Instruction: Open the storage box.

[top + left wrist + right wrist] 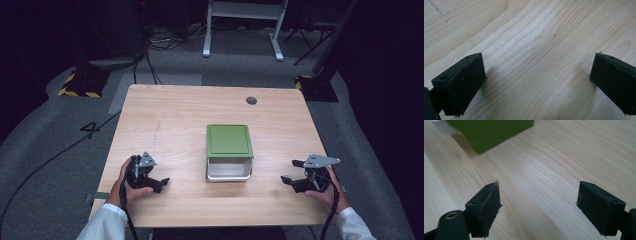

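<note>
A green box (229,140) with a white drawer (229,171) pulled partly out toward me sits in the middle of the wooden table (170,115). My left gripper (159,182) rests near the front left edge, jaws wide apart over bare wood (536,65), nothing between them. My right gripper (292,171) lies at the front right, pointing toward the box, open and empty. In the right gripper view the green box (489,132) fills the upper left, well beyond the jaws.
A round cable hole (251,100) lies near the table's far right corner. Cables, a white frame (245,20) and yellow-black striped bases (80,87) stand on the grey floor beyond. The person's white sleeves (102,225) enter at the bottom.
</note>
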Demonstrator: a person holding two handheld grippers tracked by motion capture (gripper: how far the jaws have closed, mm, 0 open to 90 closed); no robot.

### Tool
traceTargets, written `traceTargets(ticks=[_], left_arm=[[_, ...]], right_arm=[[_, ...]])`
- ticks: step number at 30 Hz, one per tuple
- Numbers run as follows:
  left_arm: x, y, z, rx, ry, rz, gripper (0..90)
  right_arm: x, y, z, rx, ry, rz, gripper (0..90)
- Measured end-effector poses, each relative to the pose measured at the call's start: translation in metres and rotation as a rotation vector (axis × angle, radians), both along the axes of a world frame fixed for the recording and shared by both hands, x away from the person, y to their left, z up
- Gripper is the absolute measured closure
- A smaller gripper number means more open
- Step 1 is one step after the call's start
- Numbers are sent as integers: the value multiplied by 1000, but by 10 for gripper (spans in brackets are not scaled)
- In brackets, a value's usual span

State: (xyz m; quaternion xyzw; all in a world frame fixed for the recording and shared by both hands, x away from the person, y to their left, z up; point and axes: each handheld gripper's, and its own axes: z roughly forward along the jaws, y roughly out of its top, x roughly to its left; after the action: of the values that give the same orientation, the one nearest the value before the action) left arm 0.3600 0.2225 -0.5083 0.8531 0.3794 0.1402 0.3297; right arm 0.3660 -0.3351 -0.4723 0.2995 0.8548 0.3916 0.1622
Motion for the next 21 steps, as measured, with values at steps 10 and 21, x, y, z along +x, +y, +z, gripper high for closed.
traceTargets(ticks=[10,21], left_arm=[[0,-1,0,3,1,8,2],[-1,-1,0,4,-1,9,3]], right_arm=[[-13,26,21,60,-7,123,256],[-31,65,40,79,-3,273,315]])
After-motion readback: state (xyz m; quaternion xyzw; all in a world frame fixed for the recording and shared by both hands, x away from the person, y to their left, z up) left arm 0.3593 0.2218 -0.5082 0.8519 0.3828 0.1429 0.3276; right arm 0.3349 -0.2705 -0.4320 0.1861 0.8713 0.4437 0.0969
